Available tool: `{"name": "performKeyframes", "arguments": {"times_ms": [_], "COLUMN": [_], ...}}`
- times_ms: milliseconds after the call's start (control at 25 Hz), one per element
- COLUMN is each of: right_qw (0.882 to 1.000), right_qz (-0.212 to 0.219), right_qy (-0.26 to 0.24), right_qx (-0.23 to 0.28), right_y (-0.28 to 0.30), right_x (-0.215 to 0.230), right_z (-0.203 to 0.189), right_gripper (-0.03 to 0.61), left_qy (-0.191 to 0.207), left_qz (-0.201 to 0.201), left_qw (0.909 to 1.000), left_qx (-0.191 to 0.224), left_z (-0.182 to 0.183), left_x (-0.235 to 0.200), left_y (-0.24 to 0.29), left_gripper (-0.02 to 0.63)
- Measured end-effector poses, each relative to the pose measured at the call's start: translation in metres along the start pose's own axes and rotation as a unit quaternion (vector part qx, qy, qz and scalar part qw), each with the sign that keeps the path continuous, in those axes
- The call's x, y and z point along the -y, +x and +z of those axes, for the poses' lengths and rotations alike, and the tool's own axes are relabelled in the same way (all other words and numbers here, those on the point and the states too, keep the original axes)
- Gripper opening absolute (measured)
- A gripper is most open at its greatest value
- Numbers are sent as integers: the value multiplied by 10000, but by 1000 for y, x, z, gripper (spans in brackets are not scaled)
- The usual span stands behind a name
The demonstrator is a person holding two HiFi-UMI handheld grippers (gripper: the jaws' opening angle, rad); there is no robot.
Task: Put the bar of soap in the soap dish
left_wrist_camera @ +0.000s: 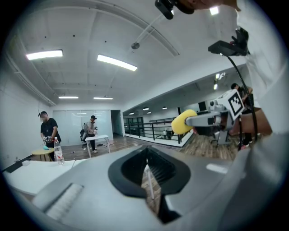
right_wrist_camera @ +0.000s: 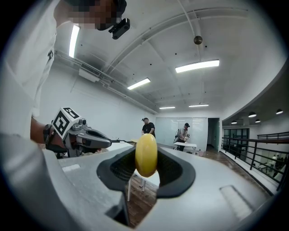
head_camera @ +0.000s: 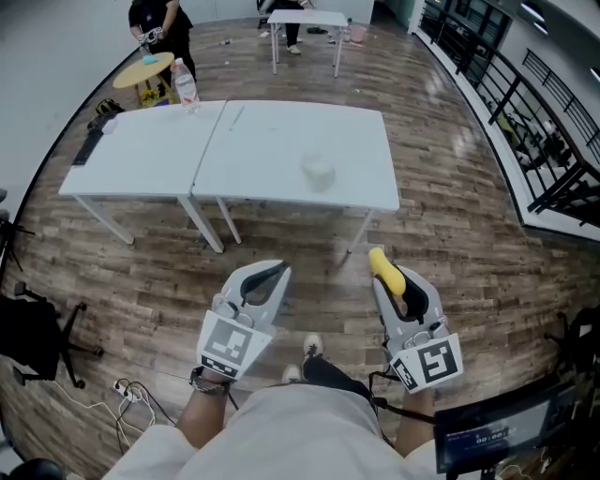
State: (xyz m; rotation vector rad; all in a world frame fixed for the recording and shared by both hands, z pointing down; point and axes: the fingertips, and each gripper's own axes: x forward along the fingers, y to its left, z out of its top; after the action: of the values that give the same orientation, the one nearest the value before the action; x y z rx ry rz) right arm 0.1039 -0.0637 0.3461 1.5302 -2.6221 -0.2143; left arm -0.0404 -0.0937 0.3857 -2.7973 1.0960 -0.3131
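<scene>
Currently the yellow oval bar of soap (head_camera: 386, 270) is gripped on edge between the jaws of the right gripper (right_wrist_camera: 146, 168), its long axis pointing forward. The left gripper (head_camera: 270, 274) is held closed and empty. A small pale object (head_camera: 319, 170), presumably the soap dish, is seen well ahead on the white table (head_camera: 281, 131), slightly left of the soap.

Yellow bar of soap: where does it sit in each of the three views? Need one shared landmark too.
Head view: bar of soap lower middle, right of centre, in the right gripper.
Left gripper view: bar of soap right of centre, mid-height.
Right gripper view: bar of soap dead centre, between the jaws.
Landmark: person in black, far back in all three.
</scene>
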Motion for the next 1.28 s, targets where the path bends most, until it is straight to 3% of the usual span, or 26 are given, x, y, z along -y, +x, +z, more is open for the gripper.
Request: {"name": "performKeyframes", "arguments": {"times_ms": [720,1280], "right_qw": [9989,9970], "right_qz": [323,643], "right_qy": [91,251], "right_qx": [334,338], "right_y": [53,67], "right_x": [56,86], "right_z": [-4,-15], "right_gripper": [120,120], "left_qy": [257,94], "left_qz": [328,609], "left_qw": [9991,9980], "left_qx": [-50,-139], "left_z": [19,24], "left_x": [-31,-28], "left_y": [57,86], "left_gripper": [8,8]}}
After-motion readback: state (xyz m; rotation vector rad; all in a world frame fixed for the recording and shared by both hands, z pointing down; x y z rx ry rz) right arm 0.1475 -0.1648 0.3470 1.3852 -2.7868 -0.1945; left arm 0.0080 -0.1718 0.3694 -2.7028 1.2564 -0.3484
